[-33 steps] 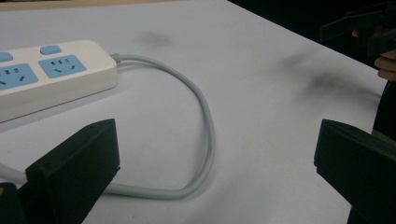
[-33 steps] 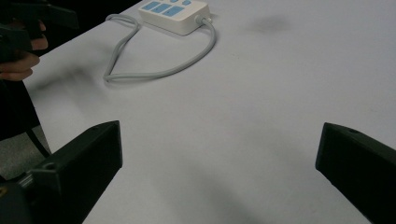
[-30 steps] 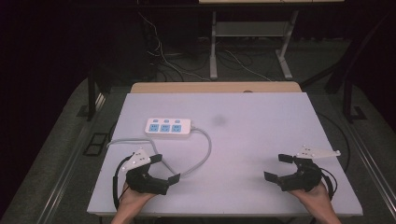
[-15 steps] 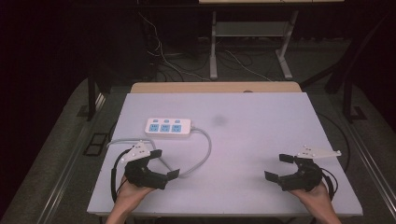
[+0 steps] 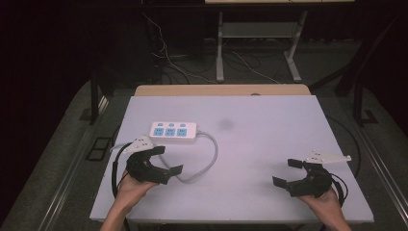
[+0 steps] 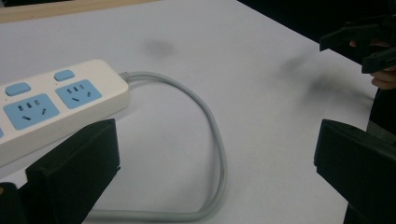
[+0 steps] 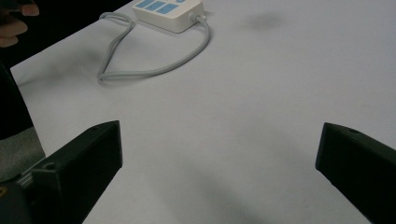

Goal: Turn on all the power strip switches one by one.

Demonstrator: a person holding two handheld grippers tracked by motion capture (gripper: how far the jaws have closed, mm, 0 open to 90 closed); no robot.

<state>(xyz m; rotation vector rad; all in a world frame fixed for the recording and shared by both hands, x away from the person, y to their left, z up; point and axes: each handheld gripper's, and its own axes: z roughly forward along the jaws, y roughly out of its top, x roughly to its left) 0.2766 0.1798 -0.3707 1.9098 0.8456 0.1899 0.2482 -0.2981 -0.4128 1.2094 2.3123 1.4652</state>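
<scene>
Both tongs spread wide and empty; power strip ahead of the left one.

Left gripper sits just beside the power strip, which lies immediately forward of it, long axis crosswise, grey cable exiting toward the right gripper and looping back. Right gripper is well apart; the left is likely better placed to reach.

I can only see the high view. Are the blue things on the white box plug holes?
Observer: Yes. In the left gripper view, the power strip has blue sockets with slots, each with a blue button above it.
Operator: Is the wire grabbed?
Observer: No. The grey cable lies loose between the open left tongs.
Operator: And the other tongs?
Observer: The right tongs are open over the bare table.
</scene>
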